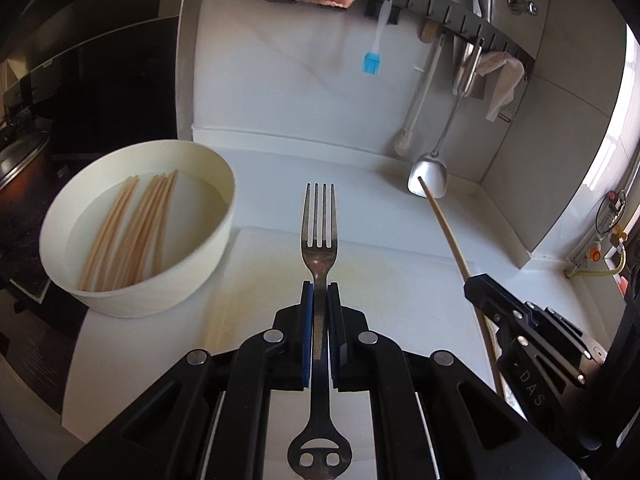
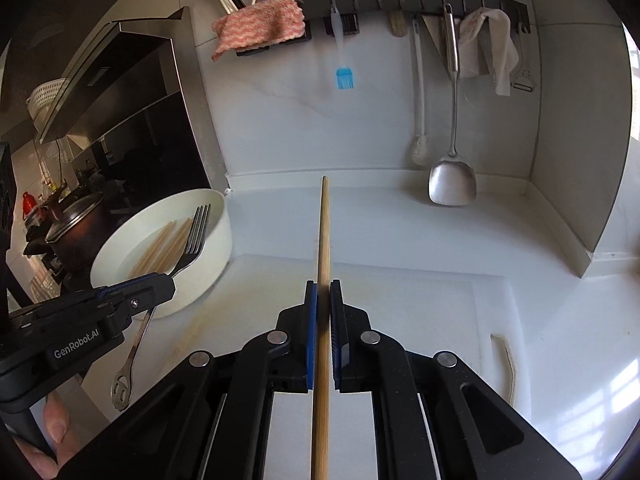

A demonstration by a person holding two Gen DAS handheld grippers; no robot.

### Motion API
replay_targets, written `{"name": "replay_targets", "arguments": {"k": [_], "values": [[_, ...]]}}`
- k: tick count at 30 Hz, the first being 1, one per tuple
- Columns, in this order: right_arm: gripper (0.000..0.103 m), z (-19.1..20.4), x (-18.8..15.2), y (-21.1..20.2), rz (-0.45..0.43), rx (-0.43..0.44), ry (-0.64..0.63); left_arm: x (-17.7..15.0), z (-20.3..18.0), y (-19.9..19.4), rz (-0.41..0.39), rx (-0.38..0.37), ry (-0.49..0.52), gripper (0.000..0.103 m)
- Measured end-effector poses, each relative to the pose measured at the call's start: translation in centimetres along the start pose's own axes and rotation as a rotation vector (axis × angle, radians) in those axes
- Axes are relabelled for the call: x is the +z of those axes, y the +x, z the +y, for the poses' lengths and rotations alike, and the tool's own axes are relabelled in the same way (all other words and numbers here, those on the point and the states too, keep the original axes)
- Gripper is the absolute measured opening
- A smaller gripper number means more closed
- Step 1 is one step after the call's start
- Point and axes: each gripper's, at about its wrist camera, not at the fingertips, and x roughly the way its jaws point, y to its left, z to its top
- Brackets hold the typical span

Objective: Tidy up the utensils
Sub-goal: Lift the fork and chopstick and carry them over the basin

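Note:
My left gripper (image 1: 320, 286) is shut on a metal fork (image 1: 319, 224), held by its handle with the tines pointing forward above the white cutting board (image 1: 400, 288). It also shows in the right wrist view (image 2: 170, 278) with the fork (image 2: 196, 232) in front of the bowl. My right gripper (image 2: 323, 284) is shut on a single wooden chopstick (image 2: 323, 232) that points forward over the board; it shows in the left wrist view (image 1: 474, 280) with the chopstick (image 1: 442, 224). A white bowl (image 1: 132, 300) at the left holds several wooden chopsticks (image 1: 132, 224) in water.
A wall rack (image 2: 420, 0) holds a pink cloth (image 2: 260, 24), a blue silicone brush (image 2: 344, 78), a metal spatula (image 2: 452, 184), a white brush and a rag. A dark pot (image 2: 76, 224) sits on the stove at the left. A corner wall rises at the right.

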Motion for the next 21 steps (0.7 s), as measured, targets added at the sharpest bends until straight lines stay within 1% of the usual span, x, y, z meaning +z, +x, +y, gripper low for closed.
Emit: {"name": "replay_targets", "arguments": {"k": [5,8,11,14,16,19,21], "values": [[0.006,4.0,3.2,0.3,-0.011,0.033,-0.014,2.4,4.5,-2.0,-0.011,0.040,-0.019,0.007],[0.006,6.9,4.6,1.8,-0.007,0.052,-0.006,4.3,7.9,-2.6,-0.028,0.053,-0.014,0.007],[0.006,10.4,6.0,3.9,0.008,0.059,0.004,6.2,11.7,-1.9,-0.014,0.054,-0.014,0.007],[0.006,14.0,7.3,6.4,0.017,0.069,0.003,8.0,15.2,-1.2,-0.012,0.034,-0.005,0.007],[0.006,16.0,8.1,8.1,0.024,0.079,0.015,8.9,17.1,-0.5,-0.016,0.054,0.013,0.007],[0.006,18.6,8.9,10.5,0.049,0.102,0.030,10.1,20.1,1.0,0.013,0.048,0.001,0.007],[0.006,19.8,9.2,12.2,0.071,0.112,0.041,10.5,21.6,2.1,0.029,0.065,0.003,0.007]]}}
